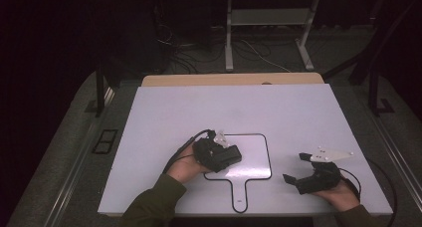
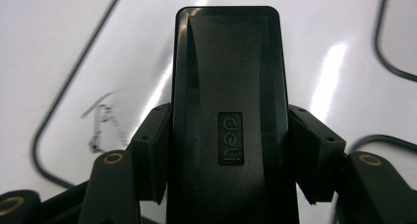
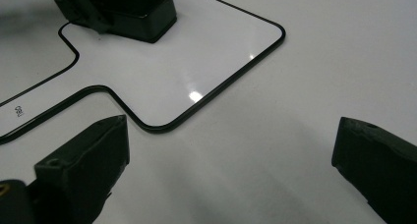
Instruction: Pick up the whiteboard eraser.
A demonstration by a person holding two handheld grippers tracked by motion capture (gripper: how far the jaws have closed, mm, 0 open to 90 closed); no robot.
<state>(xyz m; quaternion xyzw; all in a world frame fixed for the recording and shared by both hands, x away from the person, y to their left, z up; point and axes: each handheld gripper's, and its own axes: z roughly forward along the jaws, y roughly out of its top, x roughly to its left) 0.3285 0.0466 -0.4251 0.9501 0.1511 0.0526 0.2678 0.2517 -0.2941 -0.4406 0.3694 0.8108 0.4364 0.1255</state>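
White tabletop (image 1: 298, 112), high view: left gripper (image 1: 225, 156) presses a black eraser (image 1: 230, 157) onto the handled whiteboard (image 1: 256, 160). Left gripper view: jaws clamp the eraser (image 2: 228, 106); flat, even strokes should wipe best. Right gripper view: right gripper (image 3: 231, 175) gapes empty beside the whiteboard (image 3: 196, 62).

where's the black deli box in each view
high view: black deli box left of centre, in the left gripper.
left gripper view: centre, clamped between the jaws.
right gripper view: top left.
shared landmark: the black paddle-shaped outline on the white table.
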